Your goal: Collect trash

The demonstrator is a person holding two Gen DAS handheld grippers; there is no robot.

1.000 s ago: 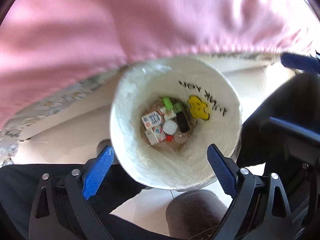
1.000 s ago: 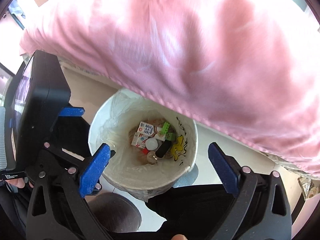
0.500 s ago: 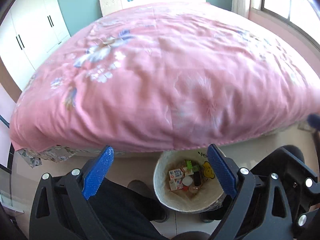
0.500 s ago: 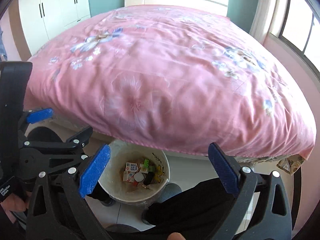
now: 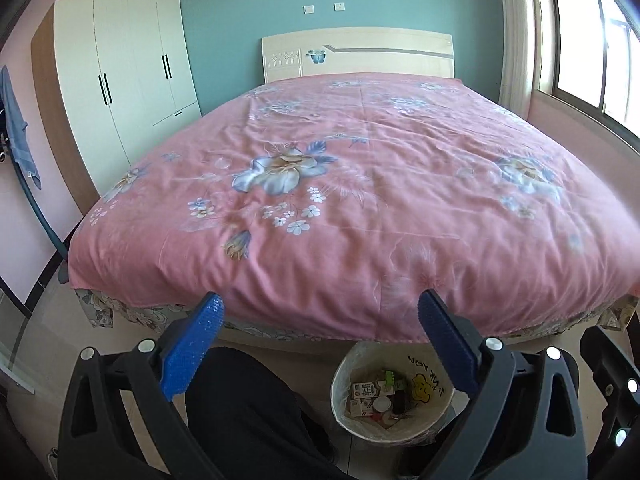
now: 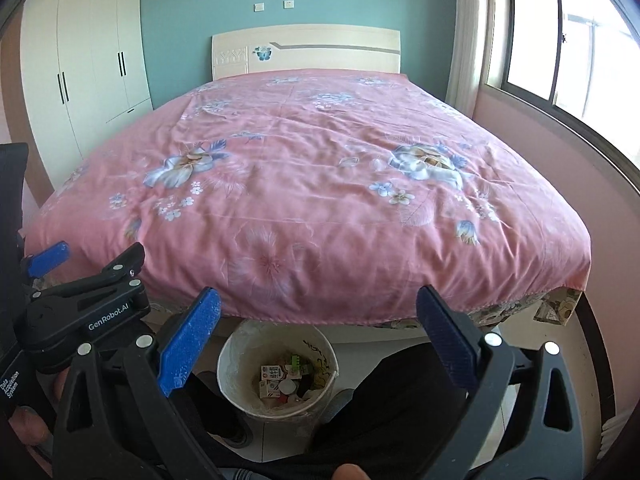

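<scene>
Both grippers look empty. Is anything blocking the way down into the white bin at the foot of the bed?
Nothing visible does. The white lined trash bin stands on the floor at the foot of the pink floral bedspread, its mouth uncovered, cartons and scraps at the bottom. Left gripper and right gripper are above it, jaws wide, holding nothing.

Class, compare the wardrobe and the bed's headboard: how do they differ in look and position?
The wardrobe is tall with black door handles; the headboard is low and wide with a blue butterfly motif. The wardrobe stands left of the bed; the headboard backs the teal wall. Both are cream.
</scene>
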